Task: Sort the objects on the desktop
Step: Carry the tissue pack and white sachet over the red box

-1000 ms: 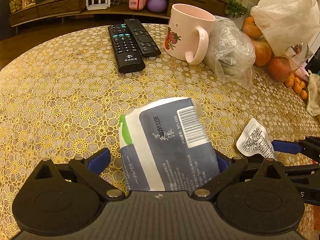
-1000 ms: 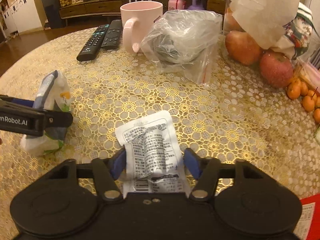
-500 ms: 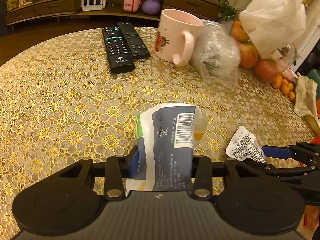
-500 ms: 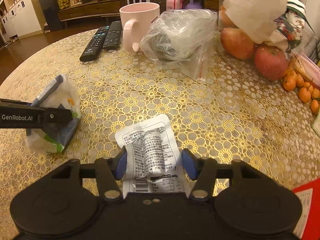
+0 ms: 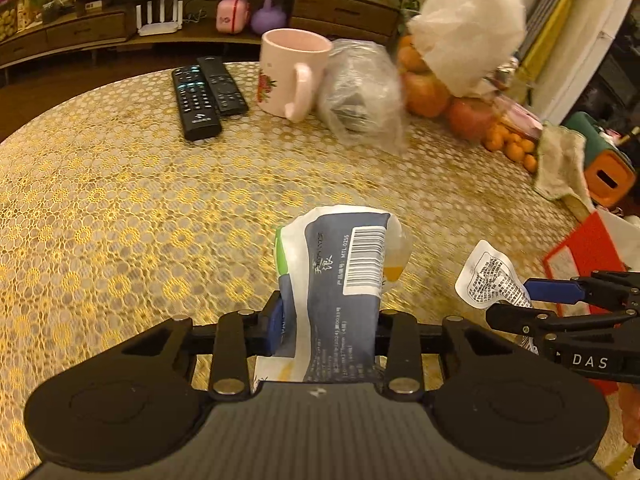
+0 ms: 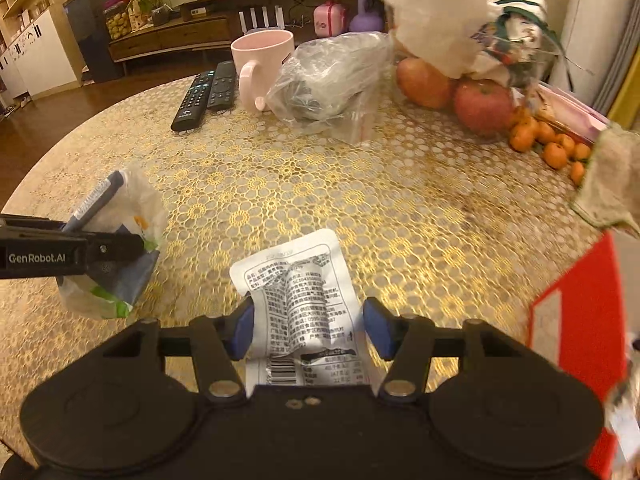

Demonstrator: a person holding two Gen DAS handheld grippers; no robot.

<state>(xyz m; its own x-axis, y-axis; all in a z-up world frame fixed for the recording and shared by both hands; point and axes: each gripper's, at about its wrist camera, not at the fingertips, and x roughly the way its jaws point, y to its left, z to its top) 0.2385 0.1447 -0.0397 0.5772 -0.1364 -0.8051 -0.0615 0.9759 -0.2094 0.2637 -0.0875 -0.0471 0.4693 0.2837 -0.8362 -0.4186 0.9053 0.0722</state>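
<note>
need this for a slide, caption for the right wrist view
Right gripper holds a white sachet above the table; left gripper grips a tissue pack.

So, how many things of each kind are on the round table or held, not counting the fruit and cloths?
Black remote controls: 2
Pink ceramic mug: 1
Clear plastic bag: 1
Blue-and-white tissue pack, held: 1
White printed sachet, held: 1
Total: 6

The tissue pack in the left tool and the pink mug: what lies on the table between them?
Nothing: in the left wrist view, only bare gold-patterned tablecloth lies between the tissue pack and the pink mug.
</note>
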